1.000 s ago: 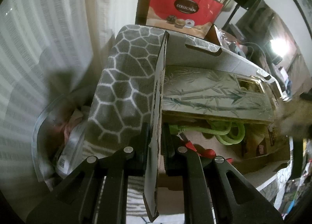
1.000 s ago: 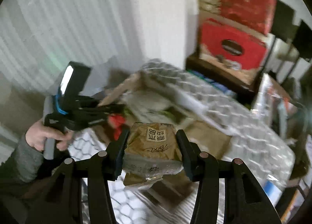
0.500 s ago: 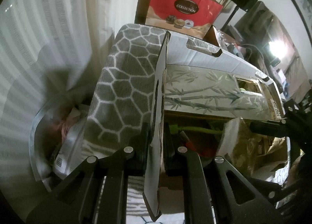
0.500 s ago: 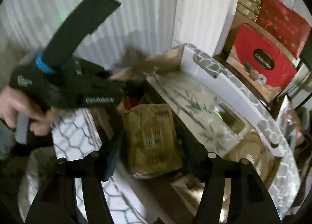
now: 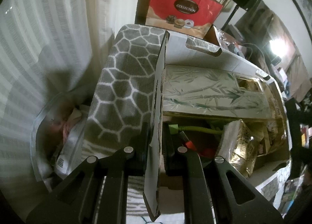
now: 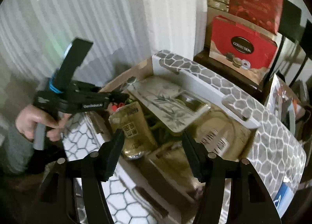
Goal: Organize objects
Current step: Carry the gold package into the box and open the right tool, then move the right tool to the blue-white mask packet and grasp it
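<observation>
Angling downward, left tool (image 5: pixel 155 146) pinches box flap (image 5: pixel 156 107); right tool (image 6: pixel 151 151) seemingly empty.

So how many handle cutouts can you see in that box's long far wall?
2. In the right wrist view, one handle cutout sits near the wall's far end, the other nearer the camera. Other walls may have more, hidden.

A cardboard storage box (image 6: pixel 224 85) with a grey honeycomb print on its outside and white inner walls holds everything. Inside it, a flat box printed with bamboo (image 5: pixel 210 93) lies along the far wall. In front of that lies a gold foil packet (image 6: pixel 132 124), leaning toward the box's end flap (image 5: pixel 156 126). A green cable (image 5: pixel 197 128) and something red (image 5: pixel 190 144) lie beneath, on the brown bottom.
</observation>
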The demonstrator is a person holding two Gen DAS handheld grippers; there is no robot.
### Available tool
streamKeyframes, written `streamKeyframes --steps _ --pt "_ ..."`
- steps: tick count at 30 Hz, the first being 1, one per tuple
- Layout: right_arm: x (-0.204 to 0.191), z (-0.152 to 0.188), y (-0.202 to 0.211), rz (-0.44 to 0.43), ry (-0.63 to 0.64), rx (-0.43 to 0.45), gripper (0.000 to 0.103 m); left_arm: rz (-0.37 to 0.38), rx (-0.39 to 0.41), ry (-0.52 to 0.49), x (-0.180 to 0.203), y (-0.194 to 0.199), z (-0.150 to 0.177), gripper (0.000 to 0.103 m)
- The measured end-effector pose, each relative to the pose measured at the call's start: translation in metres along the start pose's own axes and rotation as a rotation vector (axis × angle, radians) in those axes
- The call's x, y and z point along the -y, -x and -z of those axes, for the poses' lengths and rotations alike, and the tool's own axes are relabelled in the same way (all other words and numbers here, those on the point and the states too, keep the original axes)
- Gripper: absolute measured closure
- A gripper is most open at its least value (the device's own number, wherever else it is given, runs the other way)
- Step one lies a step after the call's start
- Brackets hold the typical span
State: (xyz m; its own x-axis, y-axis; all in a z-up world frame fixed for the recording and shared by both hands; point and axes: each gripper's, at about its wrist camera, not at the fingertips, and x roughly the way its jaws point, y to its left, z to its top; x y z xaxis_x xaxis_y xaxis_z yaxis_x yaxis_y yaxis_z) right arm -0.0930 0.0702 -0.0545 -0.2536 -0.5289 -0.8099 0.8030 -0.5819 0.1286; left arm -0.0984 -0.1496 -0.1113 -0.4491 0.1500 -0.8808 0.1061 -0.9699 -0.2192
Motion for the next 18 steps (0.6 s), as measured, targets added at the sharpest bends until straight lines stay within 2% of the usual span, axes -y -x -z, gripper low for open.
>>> streamKeyframes --steps 5,8,12,18 --pt "0.029 0.006 0.030 0.064 -0.143 -0.030 0.040 -0.016 0.003 -0.014 0.003 0.000 0.001 0.092" --pt "0.056 0.017 0.055 0.088 -0.237 -0.007 0.040 -0.010 0.004 -0.009 0.001 0.001 0.001 0.092" --pt "0.095 0.043 0.088 0.222 -0.328 -0.011 0.040 -0.015 0.005 -0.011 0.001 0.001 0.001 0.092" --pt "0.148 0.089 0.123 0.344 -0.461 -0.036 0.040 -0.028 0.005 -0.010 0.005 0.001 0.002 0.092"
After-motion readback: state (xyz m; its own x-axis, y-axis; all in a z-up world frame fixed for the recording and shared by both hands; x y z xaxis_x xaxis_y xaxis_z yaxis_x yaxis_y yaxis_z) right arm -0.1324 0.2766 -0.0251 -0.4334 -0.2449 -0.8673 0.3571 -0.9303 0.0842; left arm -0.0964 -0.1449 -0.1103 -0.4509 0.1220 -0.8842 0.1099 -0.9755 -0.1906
